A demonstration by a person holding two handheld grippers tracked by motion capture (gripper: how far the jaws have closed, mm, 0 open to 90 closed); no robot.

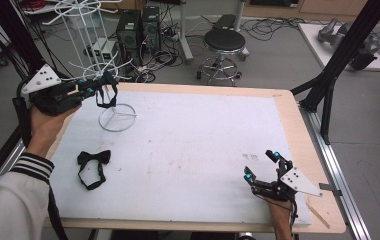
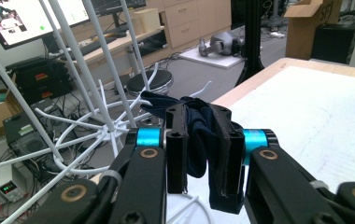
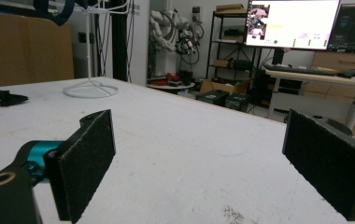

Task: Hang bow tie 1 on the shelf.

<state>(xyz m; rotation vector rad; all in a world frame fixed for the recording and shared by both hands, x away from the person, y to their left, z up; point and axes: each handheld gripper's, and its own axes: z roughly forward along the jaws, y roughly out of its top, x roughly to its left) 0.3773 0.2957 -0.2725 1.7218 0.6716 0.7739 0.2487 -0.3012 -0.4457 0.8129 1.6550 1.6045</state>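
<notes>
We hold our left gripper (image 1: 96, 89) raised at the far left, jaws pinched nearly together, while our right gripper (image 1: 262, 165) rests low at the near right, jaws spread wide.

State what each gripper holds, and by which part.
The left gripper pinches a dark bow tie by its folded fabric, beside the white wire rack. The right gripper holds nothing.
</notes>
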